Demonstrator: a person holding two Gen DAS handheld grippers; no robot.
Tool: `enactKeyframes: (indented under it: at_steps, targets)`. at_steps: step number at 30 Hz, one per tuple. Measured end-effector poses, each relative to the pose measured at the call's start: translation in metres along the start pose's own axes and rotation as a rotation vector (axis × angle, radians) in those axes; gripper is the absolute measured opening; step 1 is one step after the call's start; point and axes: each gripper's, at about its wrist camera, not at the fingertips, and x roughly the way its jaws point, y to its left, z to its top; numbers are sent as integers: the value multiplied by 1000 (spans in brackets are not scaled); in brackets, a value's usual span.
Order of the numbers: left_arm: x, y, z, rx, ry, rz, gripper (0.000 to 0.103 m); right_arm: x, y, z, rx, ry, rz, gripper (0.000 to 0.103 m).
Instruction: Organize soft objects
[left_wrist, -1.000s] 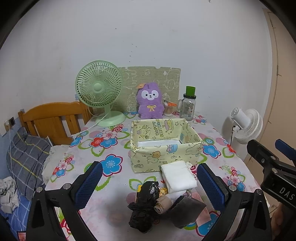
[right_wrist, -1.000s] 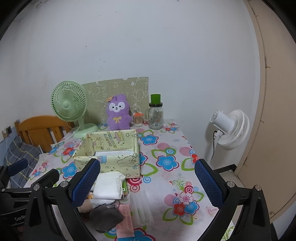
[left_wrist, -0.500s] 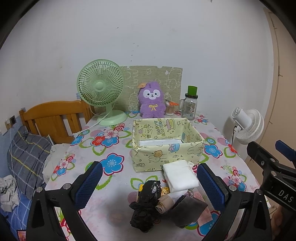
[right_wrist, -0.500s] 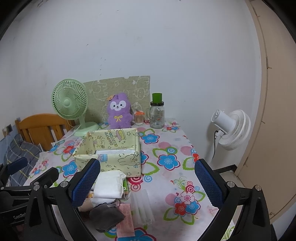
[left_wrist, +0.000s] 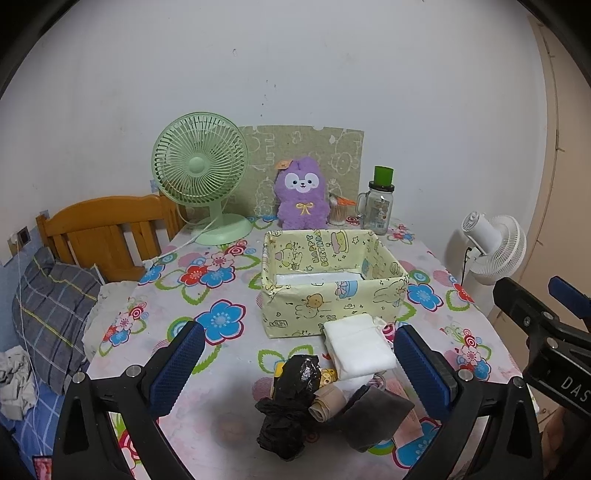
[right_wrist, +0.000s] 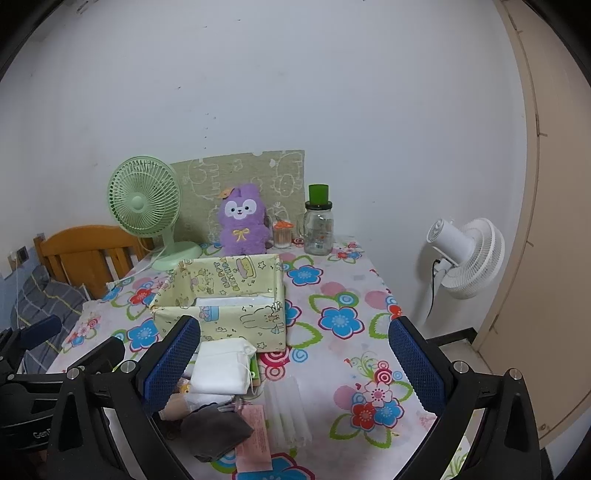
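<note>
A yellow cartoon-print fabric box (left_wrist: 332, 291) (right_wrist: 229, 310) stands open in the middle of the flowered table. In front of it lies a pile of soft things: a folded white cloth (left_wrist: 356, 347) (right_wrist: 221, 365), a crumpled black bag (left_wrist: 290, 406), a beige roll (left_wrist: 327, 404) and a dark grey cloth (left_wrist: 376, 415) (right_wrist: 216, 428). My left gripper (left_wrist: 297, 373) is open above the pile, holding nothing. My right gripper (right_wrist: 293, 365) is open over the table's right half, holding nothing; it also shows at the right of the left wrist view (left_wrist: 546, 332).
A green desk fan (left_wrist: 201, 177), a purple plush (left_wrist: 301, 197), a glass jar with green lid (left_wrist: 378, 205) and a small cup stand at the table's back. A white floor fan (right_wrist: 467, 256) is right of the table; a wooden chair (left_wrist: 107, 230) and bedding are left.
Both views have shifted slightly; the table and box sit a little lower and closer. The pile and box have not moved. Both grippers stay open.
</note>
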Motion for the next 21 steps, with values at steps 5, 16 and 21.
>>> enactKeyframes:
  at_steps: [5,16,21]
  targets:
    - [0,0,0,-1,-5,8,103,0,0,0,-1,0,-1,103]
    - [-3,-1,1,14,-20,26,103,1,1,0,-9,0,-13,103]
    - [-3,0,0,13,-20,18,102,-1,0,0,-1,-3,-1,103]
